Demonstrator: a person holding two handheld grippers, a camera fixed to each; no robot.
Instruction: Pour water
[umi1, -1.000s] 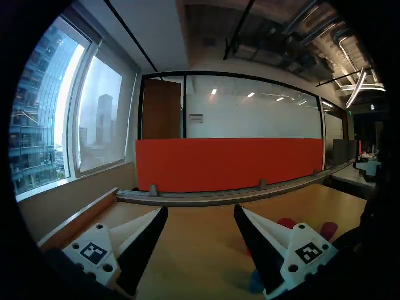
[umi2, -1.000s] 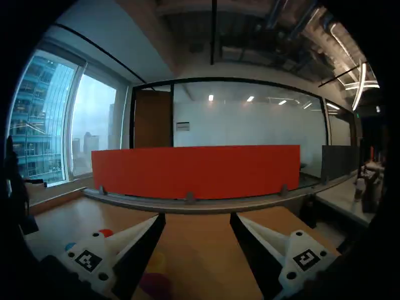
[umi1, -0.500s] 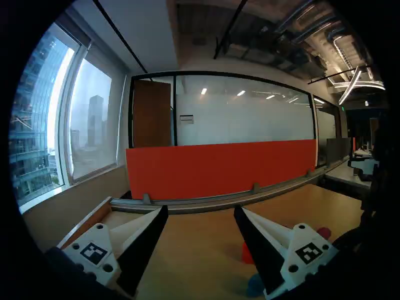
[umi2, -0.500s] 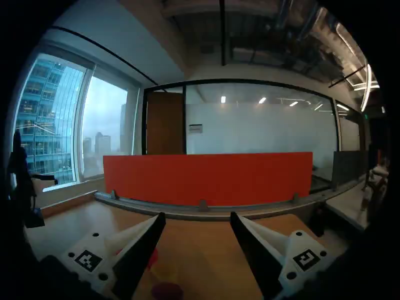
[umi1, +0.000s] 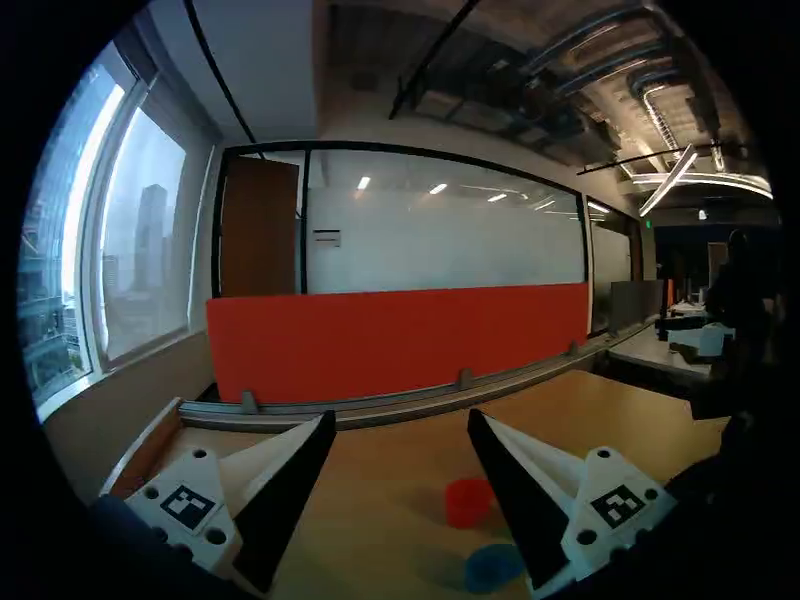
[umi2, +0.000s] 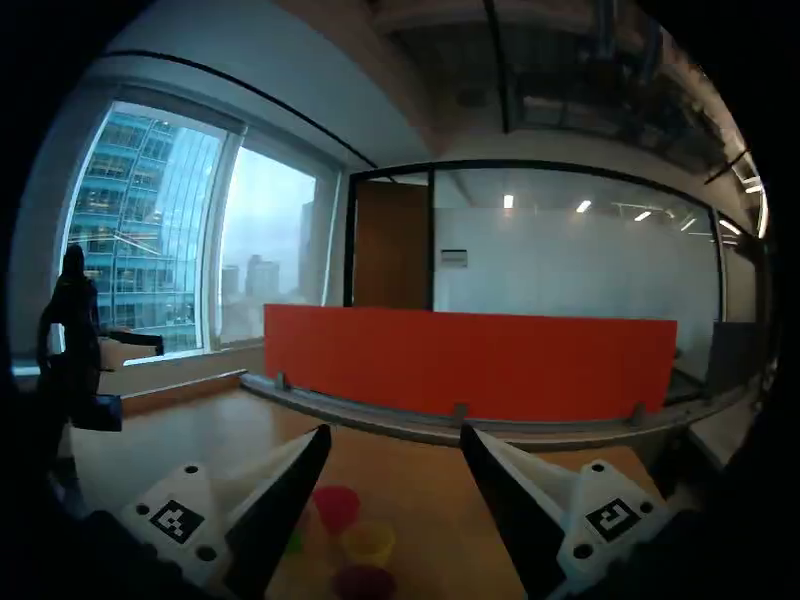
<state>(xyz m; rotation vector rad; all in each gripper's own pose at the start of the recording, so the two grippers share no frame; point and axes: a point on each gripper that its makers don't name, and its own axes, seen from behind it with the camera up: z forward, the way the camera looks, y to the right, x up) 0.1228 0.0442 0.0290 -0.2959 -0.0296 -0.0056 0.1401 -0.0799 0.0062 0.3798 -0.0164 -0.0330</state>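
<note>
In the left gripper view my left gripper (umi1: 400, 440) stands open above a wooden desk (umi1: 400, 470), nothing between its fingers. A red cup (umi1: 467, 501) sits upright just inside its right finger, and a blue cup (umi1: 492, 566) lies nearer, at the bottom. In the right gripper view my right gripper (umi2: 395, 445) is open and empty too. Between its fingers, low on the desk (umi2: 420, 490), stand a pink-red cup (umi2: 337, 507), a yellow cup (umi2: 368, 542) and a dark magenta cup (umi2: 362, 581). A green bit (umi2: 295, 541) peeks from behind the left finger.
An orange divider panel (umi1: 395, 335) on a grey rail (umi1: 400, 408) runs along the desk's far edge. Tall windows (umi2: 150, 250) are on the left. A dark shape of the other gripper and hand (umi2: 70, 360) stands at the right gripper view's left edge. Another desk (umi1: 670, 345) lies far right.
Both cameras have swung: the left view turned right, the right view turned left and tilted down. The cups have come into fuller view between the fingers. Both grippers stayed open.
</note>
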